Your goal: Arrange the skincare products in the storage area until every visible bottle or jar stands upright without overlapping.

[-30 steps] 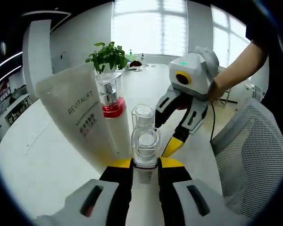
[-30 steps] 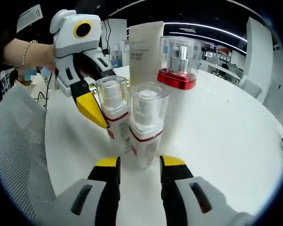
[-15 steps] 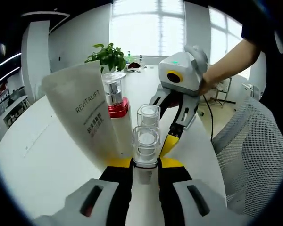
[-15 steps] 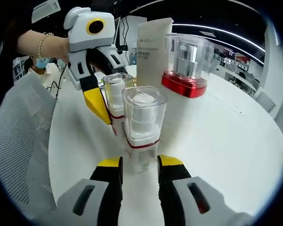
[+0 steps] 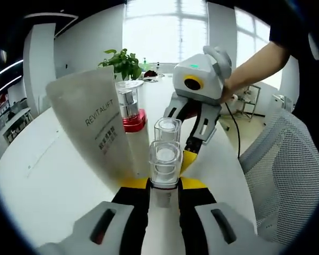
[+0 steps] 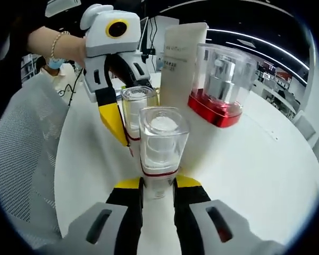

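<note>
Two small clear-capped pump bottles stand close together on the white table. My left gripper is shut on the nearer one. Behind it stands the second bottle, with the right gripper's yellow finger reaching down beside it. In the right gripper view, my right gripper is shut on that second bottle, and the left gripper's yellow finger lies against the bottle behind. A tall red-collared bottle and a white REVITALIFT tube stand upright alongside.
A grey mesh chair sits at the table edge. A potted plant stands far back on the table. A person's arms hold the grippers. Open table surface lies beyond the bottles.
My right gripper's jaws have drawn in against the small bottle between them. The right gripper has come closer in the left gripper view. The left gripper's hold is unchanged.
</note>
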Motion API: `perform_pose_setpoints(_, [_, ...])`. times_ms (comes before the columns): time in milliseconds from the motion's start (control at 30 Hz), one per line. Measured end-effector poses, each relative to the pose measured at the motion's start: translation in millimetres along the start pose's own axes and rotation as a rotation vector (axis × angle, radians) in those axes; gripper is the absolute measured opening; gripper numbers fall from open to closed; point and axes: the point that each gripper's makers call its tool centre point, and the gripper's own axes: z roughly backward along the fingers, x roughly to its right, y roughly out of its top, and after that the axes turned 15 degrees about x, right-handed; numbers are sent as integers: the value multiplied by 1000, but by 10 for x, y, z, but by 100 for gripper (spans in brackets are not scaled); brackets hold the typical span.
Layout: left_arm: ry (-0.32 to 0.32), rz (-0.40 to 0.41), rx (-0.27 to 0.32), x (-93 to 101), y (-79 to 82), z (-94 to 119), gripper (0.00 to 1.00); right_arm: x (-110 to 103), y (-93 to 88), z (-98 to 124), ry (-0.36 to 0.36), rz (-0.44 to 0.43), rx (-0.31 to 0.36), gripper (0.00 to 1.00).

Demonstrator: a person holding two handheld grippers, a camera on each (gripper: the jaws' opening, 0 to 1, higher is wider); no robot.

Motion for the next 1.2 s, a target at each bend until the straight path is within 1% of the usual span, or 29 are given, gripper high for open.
perform_pose_setpoints(200, [-5, 2, -1, -18, -15, 4, 17, -46, 33, -3, 30, 17, 4, 20])
perform_pose_setpoints(400, [-11, 8, -2, -21, -33, -3, 17, -6, 69, -31, 42, 27, 18, 23])
perform_pose_setpoints(733, [-16, 7, -12, -18, -61, -5, 17, -31, 115, -92, 112, 53, 21, 21])
perform_pose_setpoints(800, [-19, 6, -17, -6, -64, -4, 17, -75, 118, -91, 146, 56, 26, 21])
perform_pose_setpoints(867, [-21, 3, -27, -1, -85, 0, 17, -78, 118, -88, 156, 63, 28, 21])
perform_pose_setpoints(1067, [-33, -7, -58, 9, -174, 1, 17, -61, 124, -96, 168, 63, 34, 21])
perform_pose_setpoints(1200, [-37, -4, -55, 8, -182, -10, 17, -85, 141, -118, 176, 58, 43, 21])
